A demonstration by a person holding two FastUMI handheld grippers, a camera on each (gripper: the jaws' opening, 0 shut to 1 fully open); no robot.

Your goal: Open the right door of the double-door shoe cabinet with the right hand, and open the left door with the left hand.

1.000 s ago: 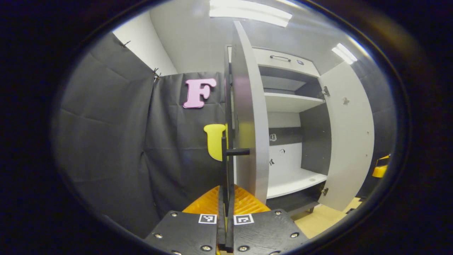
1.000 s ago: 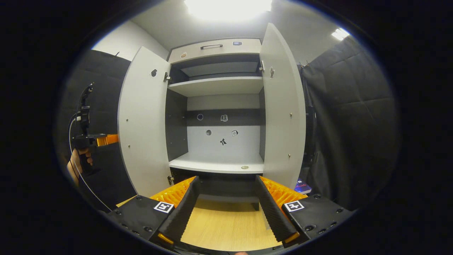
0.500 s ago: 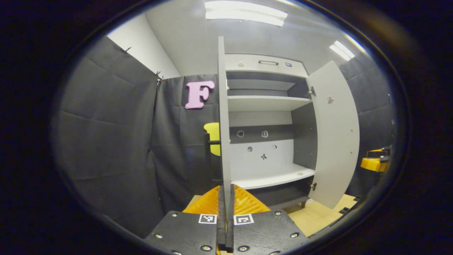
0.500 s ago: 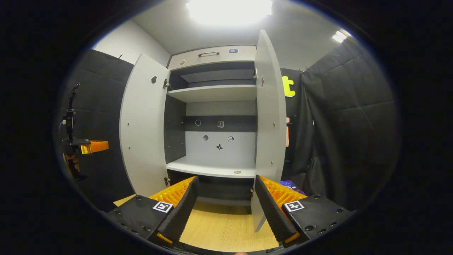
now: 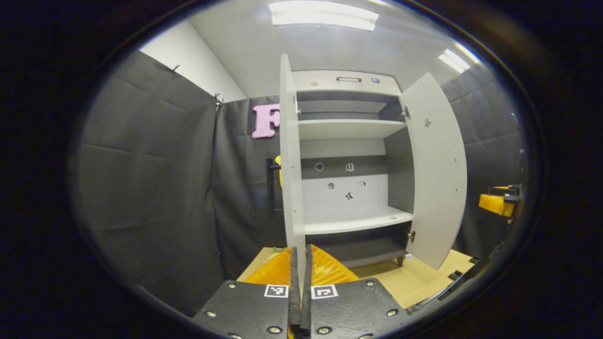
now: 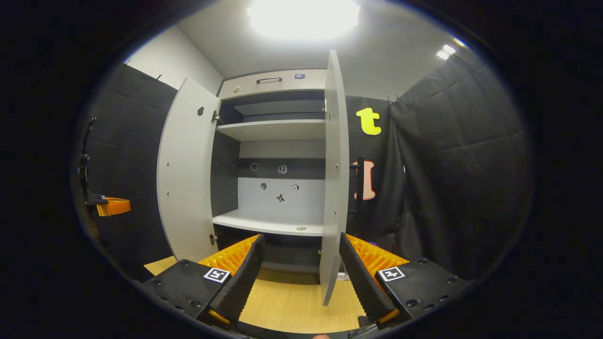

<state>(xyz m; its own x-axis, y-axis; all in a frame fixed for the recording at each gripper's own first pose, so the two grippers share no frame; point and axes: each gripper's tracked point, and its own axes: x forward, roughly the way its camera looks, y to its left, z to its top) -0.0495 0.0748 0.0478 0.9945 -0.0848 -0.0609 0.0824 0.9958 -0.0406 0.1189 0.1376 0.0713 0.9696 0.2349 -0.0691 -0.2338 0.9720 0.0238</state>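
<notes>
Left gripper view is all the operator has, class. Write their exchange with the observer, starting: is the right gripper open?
Observer: Yes. In the right gripper view the right gripper is open and grips nothing.
Operator: Has the right door a handle outside?
Observer: Yes, a dark bar handle on the outer face of the right door.
Operator: What is beyond that door?
Observer: The booth's black cloth wall.

Both cabinet doors [image 6: 188,169] apparently wide open

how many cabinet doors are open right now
2: the left door swung out on the cabinet's left side, and the right door swung out edge-on at its right. No closed doors seen.
</notes>
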